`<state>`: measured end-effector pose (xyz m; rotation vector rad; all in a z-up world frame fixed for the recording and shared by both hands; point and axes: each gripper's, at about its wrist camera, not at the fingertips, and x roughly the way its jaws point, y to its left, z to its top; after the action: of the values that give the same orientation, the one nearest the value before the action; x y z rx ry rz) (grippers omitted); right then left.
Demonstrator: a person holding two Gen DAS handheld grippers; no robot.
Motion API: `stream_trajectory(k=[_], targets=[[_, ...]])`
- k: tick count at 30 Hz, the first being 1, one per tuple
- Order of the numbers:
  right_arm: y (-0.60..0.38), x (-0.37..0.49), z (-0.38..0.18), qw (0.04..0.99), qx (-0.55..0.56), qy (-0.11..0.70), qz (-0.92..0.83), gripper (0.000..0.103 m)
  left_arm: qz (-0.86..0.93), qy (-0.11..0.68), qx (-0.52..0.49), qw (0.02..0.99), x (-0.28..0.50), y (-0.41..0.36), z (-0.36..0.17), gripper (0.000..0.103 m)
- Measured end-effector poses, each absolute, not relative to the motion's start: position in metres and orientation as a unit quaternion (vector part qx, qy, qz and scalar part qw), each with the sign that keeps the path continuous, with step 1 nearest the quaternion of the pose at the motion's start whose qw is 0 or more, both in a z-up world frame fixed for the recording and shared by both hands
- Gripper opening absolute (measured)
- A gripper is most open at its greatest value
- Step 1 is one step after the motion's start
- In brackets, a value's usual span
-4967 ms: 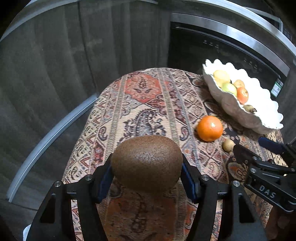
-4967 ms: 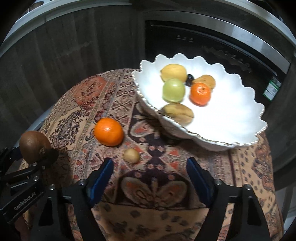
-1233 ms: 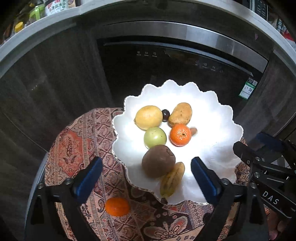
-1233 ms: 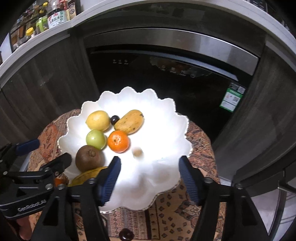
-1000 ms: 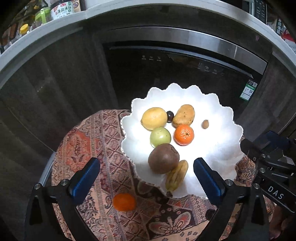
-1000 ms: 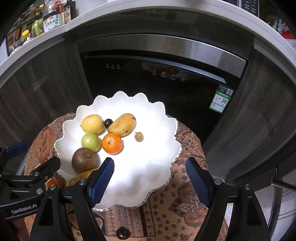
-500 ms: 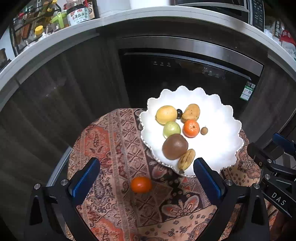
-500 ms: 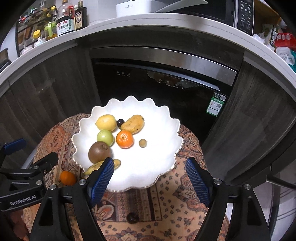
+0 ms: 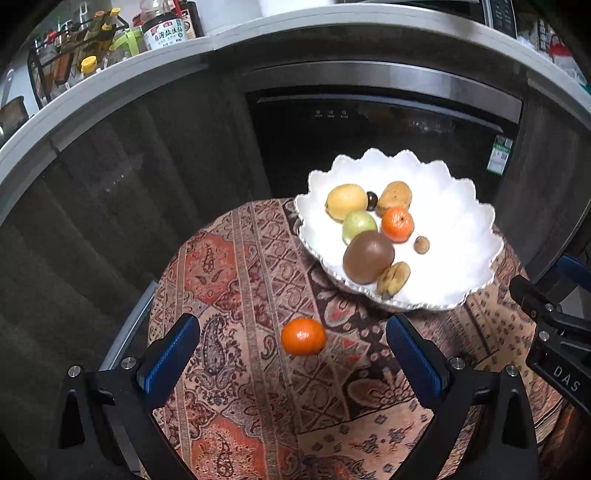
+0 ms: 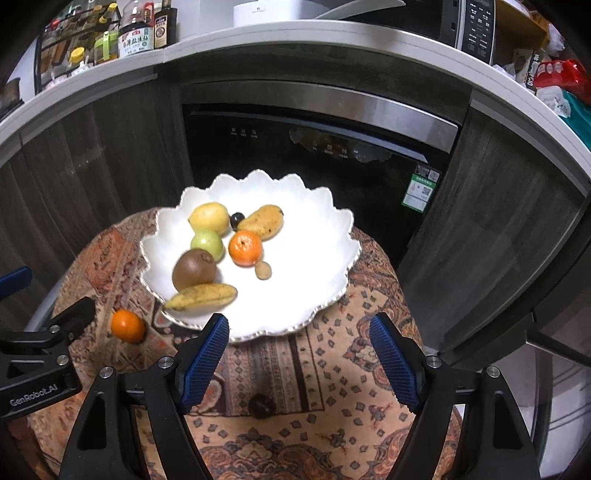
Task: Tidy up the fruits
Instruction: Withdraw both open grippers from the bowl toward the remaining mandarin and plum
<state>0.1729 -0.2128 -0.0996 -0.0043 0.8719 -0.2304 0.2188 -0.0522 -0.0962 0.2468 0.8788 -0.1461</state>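
Observation:
A white scalloped bowl stands on a patterned cloth and holds several fruits: a kiwi, a small banana, a tangerine, a green fruit, a yellow fruit, a mango and a small brown longan. One tangerine lies loose on the cloth in front of the bowl. A small dark fruit lies on the cloth between my right fingers. My left gripper is open and empty above the loose tangerine. My right gripper is open and empty, near the bowl's front rim.
The cloth-covered round table stands before a dark built-in oven and dark wood cabinets. A counter above holds sauce bottles. The table edge drops off at the left and right.
Both grippers have pulled back and up from the bowl, so the bowl looks smaller and more cloth shows. The kiwi and longan lie in the bowl. The loose tangerine is now between my left fingers' line of sight.

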Motion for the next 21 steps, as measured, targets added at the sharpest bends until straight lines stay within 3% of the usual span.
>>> stream_trajectory(k=[21], targets=[[-0.201, 0.167, -0.168, 0.88, 0.017, 0.464, -0.097, 0.067, -0.085, 0.417, 0.119, 0.897, 0.22, -0.042, -0.158, 0.103]])
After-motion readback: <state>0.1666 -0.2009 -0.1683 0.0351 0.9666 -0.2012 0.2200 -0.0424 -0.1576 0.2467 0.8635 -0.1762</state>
